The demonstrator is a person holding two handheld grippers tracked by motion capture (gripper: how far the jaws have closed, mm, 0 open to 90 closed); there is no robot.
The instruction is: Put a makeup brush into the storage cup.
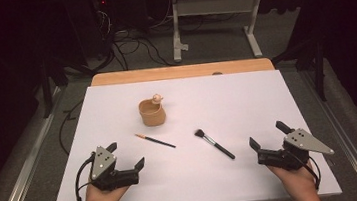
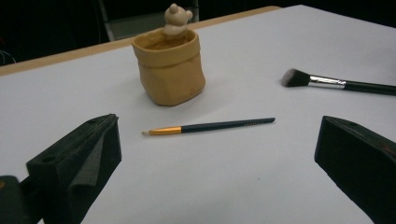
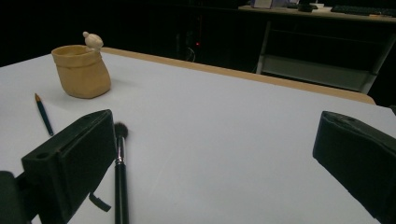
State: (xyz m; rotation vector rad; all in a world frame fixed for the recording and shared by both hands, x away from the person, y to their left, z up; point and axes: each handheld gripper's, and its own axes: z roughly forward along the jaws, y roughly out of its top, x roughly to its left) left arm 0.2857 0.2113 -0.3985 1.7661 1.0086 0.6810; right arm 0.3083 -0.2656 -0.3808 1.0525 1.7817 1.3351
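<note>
Both grippers, left and right, sit spread and empty; thin brush lies ahead between left jaws, short of pot — flat handle could slip a shallow pinch.

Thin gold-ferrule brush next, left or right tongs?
Left, probably. The left tongs are open and nearer the thin brush, which lies between their jaws in the left gripper view. The right tongs sit beside the makeup brush.
</note>
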